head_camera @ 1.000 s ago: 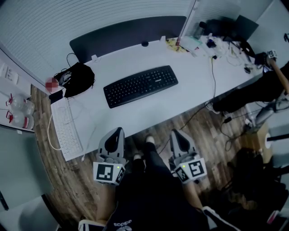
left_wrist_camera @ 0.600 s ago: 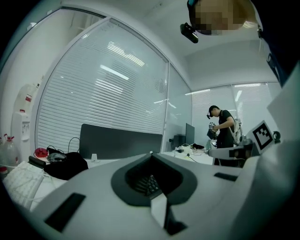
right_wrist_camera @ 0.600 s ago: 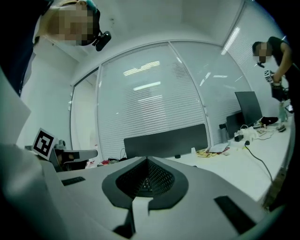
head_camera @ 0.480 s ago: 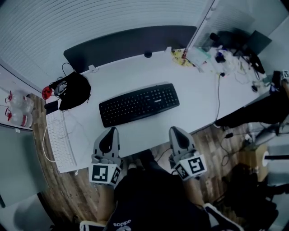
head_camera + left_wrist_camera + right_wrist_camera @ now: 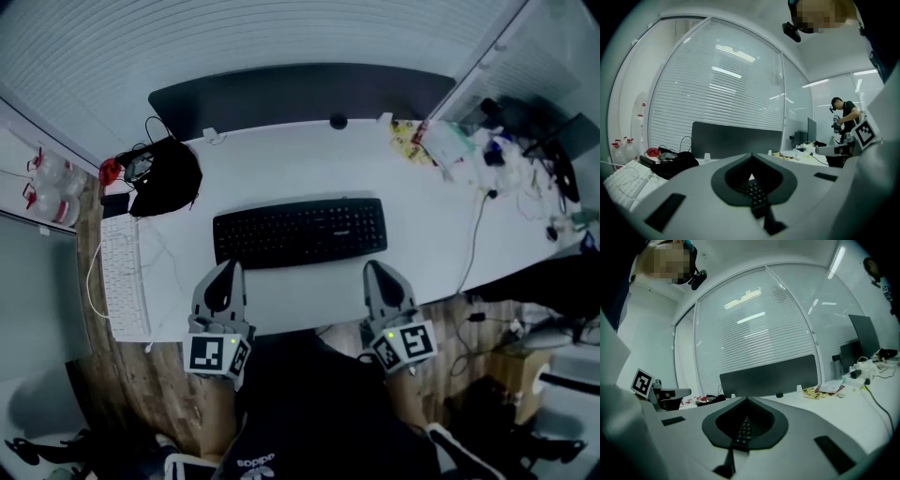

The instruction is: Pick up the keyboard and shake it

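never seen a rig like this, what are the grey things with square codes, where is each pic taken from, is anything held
No robot: a person holds a two-jaw gripper in each hand, and the marker cube on each is part of it. The top-down picture comes from a camera on the person's head; the left gripper and right gripper point at the white desk. The other two come from a camera on each gripper, looking along its jaws. On the desk lie a black keyboard, a white keyboard at the left edge and a black bag. Both grippers are shut and hold nothing; neither touches the black keyboard.
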A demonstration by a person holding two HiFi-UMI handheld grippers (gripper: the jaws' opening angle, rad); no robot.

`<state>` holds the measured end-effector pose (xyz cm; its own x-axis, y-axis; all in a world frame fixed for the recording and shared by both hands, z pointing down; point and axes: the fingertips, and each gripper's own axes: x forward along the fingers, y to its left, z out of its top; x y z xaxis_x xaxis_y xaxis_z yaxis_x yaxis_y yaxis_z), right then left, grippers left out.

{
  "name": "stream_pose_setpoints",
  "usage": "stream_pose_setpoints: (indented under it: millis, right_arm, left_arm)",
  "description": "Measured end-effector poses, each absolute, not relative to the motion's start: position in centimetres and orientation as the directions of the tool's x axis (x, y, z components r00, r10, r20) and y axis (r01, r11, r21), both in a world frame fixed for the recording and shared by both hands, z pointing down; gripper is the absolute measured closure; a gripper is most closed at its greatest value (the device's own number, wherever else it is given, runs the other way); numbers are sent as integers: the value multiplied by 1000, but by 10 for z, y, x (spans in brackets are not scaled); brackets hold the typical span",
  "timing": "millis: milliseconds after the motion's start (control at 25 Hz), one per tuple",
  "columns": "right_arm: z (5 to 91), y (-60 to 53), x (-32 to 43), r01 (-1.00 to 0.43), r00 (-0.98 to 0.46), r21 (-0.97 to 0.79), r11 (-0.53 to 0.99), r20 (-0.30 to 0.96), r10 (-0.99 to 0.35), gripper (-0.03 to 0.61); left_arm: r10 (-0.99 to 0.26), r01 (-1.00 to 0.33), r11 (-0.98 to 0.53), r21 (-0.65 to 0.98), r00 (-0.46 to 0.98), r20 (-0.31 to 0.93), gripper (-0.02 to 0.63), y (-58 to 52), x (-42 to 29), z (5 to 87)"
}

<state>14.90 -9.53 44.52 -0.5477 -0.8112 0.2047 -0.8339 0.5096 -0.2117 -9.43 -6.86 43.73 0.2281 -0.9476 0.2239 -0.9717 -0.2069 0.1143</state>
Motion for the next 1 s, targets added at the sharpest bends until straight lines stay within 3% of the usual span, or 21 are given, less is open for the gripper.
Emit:
stream_pose_setpoints:
  millis: [320, 1000]
  right_arm:
    - [454, -121, 150, -826, -559, -231, 514, 219, -800, 575]
    - [473, -132, 156, -873, -483, -228, 432, 275, -831, 575]
  left_arm:
    - [-953, -989, -122, 83, 140, 270, 611, -80, -121, 448]
    - [-902, -983, -172, 57, 180, 393, 611, -121, -148, 482]
